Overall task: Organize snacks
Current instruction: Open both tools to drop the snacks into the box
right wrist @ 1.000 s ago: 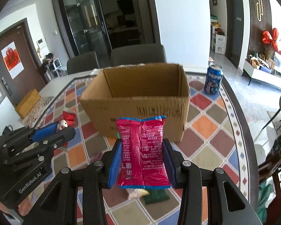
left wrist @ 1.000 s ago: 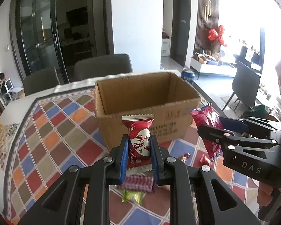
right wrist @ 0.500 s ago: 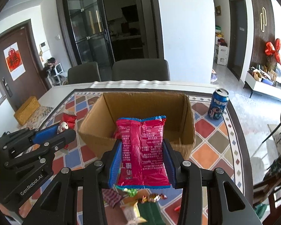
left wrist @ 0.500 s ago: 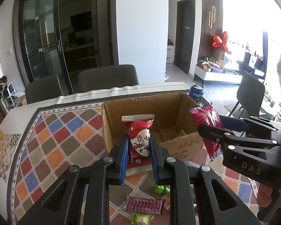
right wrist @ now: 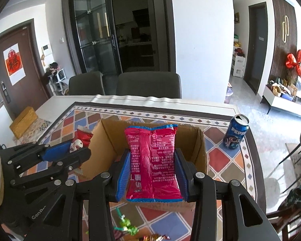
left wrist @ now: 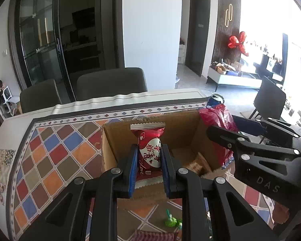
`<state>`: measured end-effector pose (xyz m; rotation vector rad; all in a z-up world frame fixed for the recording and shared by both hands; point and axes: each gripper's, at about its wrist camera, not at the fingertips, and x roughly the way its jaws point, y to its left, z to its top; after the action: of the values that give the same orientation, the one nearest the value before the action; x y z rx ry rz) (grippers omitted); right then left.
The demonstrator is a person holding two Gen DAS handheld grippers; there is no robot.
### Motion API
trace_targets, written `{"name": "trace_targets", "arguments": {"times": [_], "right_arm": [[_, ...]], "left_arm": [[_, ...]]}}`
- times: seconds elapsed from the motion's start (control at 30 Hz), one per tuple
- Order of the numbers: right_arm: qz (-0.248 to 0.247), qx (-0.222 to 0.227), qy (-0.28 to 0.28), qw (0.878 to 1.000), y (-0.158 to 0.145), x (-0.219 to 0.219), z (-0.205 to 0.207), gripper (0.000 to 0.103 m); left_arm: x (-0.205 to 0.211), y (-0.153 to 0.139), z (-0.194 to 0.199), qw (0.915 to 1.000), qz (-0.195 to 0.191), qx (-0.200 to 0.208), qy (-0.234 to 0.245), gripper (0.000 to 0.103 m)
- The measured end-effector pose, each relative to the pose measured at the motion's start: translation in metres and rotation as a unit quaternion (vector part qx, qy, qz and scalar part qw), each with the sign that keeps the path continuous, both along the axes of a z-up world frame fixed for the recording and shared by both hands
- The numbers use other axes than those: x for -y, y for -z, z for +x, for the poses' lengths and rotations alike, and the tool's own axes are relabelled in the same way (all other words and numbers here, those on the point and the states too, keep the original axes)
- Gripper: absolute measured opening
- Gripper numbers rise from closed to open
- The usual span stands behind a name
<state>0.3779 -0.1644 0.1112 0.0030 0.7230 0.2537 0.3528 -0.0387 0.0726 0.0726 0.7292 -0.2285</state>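
1. Left wrist view: the left claw (left wrist: 148, 166) is clamped on a small red packet (left wrist: 149, 152) with a white heart, held upright at frame centre. A second ago the cardboard box (left wrist: 110, 150) showed mostly its outer front wall, with the packet in front of that wall. Now the view looks down into the open top, and the packet sits over the opening, above the few items on the box floor at lower right of centre. The right claw (left wrist: 226, 132) enters from the right edge with its pink bag (left wrist: 216, 120) at the box's right rim.

2. Right wrist view: the right claw (right wrist: 152, 172) grips the pink bag (right wrist: 152, 160) by its two sides, printed back facing the camera. Here too the box (right wrist: 102, 146) has gone from a side-on wall to an open mouth under the bag. The left claw (right wrist: 74, 150) at left holds its red packet (right wrist: 80, 140) near the box's left wall. The soda can (right wrist: 235, 134) stands apart at right on the checked tabletop (right wrist: 220, 156).

3. Judgement: both snacks look carried into place over the box, so letting go seems the likely next step. Loose candies (right wrist: 128, 226) at the bottom edge remain to be collected.
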Motion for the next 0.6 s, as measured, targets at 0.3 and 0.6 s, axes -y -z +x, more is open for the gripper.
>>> {"name": "trace_targets", "arguments": {"times": [0.3, 0.6], "right_arm": [[-0.015, -0.002, 0.021, 1.0, 0.008, 0.002, 0.025, 0.057], [-0.028, 0.009, 0.022, 0.999, 0.004, 0.005, -0.003, 0.061]], "left_arm": [[-0.002, 0.006, 0.02, 0.9996, 0.008, -0.013, -0.024, 0.048], [-0.006, -0.008, -0.022, 0.9993, 0.018, 0.024, -0.02, 0.053]]}}
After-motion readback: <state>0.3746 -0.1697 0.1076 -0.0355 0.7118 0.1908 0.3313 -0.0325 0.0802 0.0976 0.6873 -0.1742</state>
